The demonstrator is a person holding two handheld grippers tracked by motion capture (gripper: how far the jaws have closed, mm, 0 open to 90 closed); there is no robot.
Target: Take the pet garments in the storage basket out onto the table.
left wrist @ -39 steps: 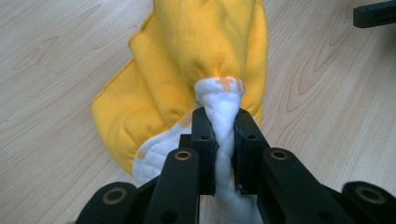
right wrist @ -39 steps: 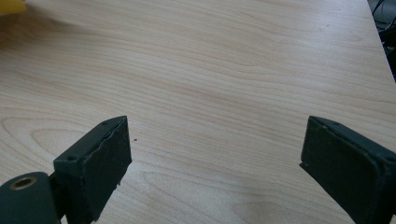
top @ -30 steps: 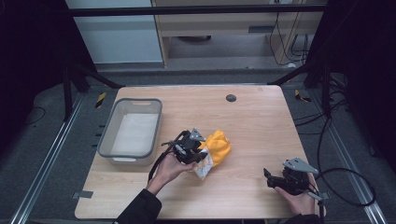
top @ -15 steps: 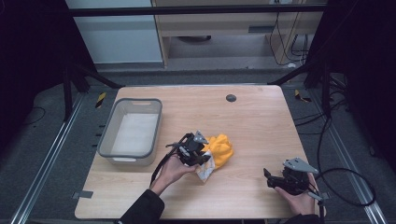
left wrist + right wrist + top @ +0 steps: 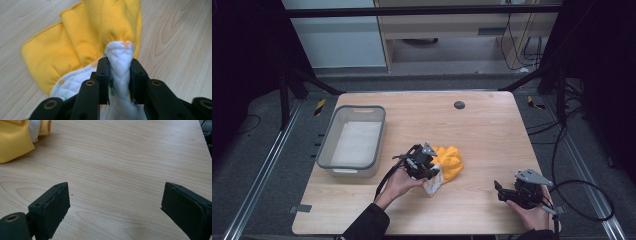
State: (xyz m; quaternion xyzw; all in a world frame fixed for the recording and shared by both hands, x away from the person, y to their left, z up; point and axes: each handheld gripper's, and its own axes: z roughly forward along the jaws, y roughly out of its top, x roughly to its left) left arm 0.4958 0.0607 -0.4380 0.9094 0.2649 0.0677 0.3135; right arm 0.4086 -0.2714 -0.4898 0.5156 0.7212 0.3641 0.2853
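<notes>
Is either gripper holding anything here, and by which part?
The left gripper pinches the yellow cloth by a bunched fold of its white quilted side. The right gripper holds nothing.

Wood table (image 5: pixel 492 130), grey floor (image 5: pixel 257 165), cabinet (image 5: pixel 447 30) behind, dim rm

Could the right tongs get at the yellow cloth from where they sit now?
Probably yes. The right tongs stand open with bare table between them and the yellow cloth; the left tongs grip its white quilted fold on the other side.
</notes>
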